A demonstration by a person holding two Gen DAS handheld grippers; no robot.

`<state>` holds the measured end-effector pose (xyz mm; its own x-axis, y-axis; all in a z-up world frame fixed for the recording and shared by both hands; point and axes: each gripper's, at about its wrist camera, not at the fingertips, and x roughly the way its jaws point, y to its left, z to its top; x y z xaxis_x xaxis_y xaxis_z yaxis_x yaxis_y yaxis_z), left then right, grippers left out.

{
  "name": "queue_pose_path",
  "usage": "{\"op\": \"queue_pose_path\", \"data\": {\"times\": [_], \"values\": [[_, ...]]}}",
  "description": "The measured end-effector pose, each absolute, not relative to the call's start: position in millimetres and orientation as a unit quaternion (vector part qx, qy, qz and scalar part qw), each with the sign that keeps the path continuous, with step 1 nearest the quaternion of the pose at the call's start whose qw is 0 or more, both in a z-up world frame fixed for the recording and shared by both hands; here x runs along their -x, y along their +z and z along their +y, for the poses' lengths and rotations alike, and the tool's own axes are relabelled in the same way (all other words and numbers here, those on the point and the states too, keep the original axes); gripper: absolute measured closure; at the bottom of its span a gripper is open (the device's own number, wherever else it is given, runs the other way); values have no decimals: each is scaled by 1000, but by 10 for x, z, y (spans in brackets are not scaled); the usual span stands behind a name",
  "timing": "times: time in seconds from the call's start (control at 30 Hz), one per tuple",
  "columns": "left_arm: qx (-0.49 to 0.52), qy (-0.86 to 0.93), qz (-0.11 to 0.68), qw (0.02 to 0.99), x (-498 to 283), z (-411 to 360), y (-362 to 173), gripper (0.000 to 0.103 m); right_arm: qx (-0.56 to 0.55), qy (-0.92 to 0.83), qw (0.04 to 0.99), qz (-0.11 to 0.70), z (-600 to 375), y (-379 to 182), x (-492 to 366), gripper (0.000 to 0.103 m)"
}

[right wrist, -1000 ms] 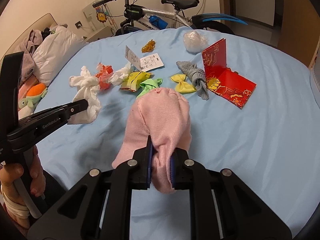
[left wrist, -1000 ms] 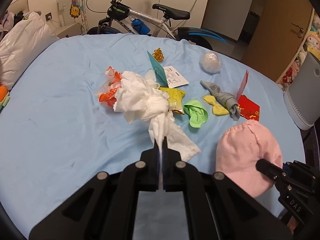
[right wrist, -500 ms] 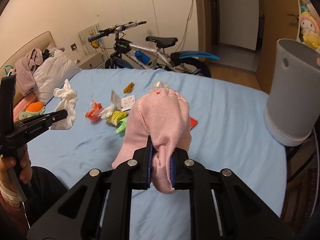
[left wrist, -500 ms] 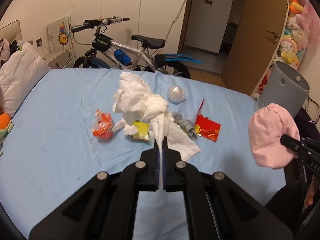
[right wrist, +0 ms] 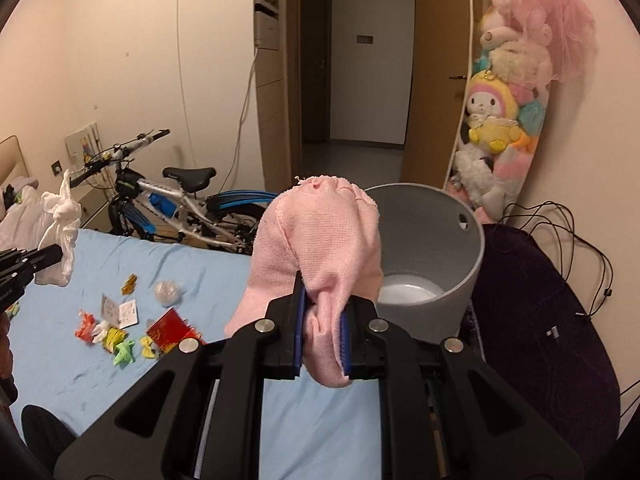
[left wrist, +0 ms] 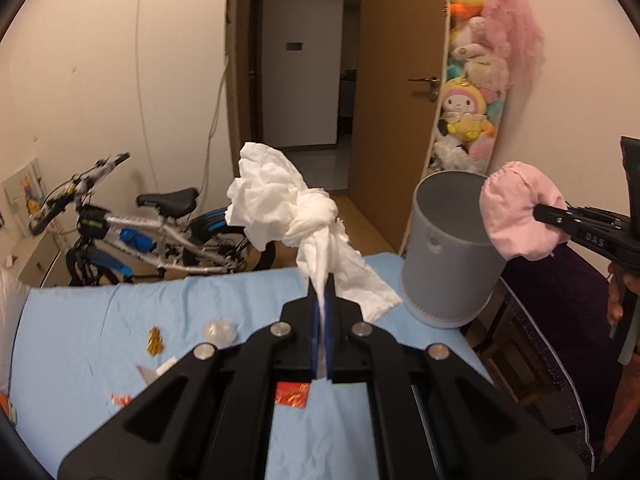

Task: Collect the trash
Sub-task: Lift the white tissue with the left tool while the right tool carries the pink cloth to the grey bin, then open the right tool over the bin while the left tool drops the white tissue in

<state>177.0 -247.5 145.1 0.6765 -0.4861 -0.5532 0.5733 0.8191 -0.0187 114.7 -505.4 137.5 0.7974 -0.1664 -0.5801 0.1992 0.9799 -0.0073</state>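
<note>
My left gripper (left wrist: 321, 304) is shut on a knotted white tissue wad (left wrist: 288, 208) and holds it up in the air above the bed. My right gripper (right wrist: 322, 320) is shut on a pink knitted cloth (right wrist: 320, 248), held just in front of the grey bin (right wrist: 436, 248), which is tilted with its mouth toward me. In the left wrist view the bin (left wrist: 444, 256) is to the right of the tissue, and the pink cloth (left wrist: 520, 216) hangs by its rim. Small trash pieces (right wrist: 120, 332) lie on the blue bed sheet (right wrist: 168, 360).
A bicycle (right wrist: 168, 204) stands behind the bed. A red envelope (right wrist: 172, 328), a clear plastic ball (right wrist: 168, 292) and paper slips (right wrist: 120, 312) lie on the sheet. A net of plush toys (right wrist: 508, 112) hangs by the door. A dark chair with cables (right wrist: 540, 320) is at right.
Both grippers rose and swung right, from the trash on the bed toward the grey bin, each carrying its item. The bin is now close and tilted.
</note>
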Motion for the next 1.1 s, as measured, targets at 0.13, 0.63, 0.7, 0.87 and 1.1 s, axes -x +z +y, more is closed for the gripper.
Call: {"op": "queue_pose_path", "data": {"times": [0.13, 0.63, 0.7, 0.87, 1.1], "values": [[-103, -326, 254, 905, -1855, -3125, 1733, 100, -29, -114, 947, 300, -5470, 1555, -1316, 90], [-149, -396, 274, 864, -2265, -4621, 1489, 100, -20, -137, 938, 319, -6236, 1564, -1968, 70], [-148, -403, 282, 858, -2312, -4718, 1420, 100, -11, -140, 938, 318, -6296, 1574, -1980, 67], [-145, -415, 299, 847, -2388, -4888, 1262, 100, -2, -132, 941, 313, -6348, 1619, -1948, 60], [-147, -439, 302, 833, -2400, -5064, 1205, 97, 10, -133, 941, 310, -6338, 1647, -1851, 59]]}}
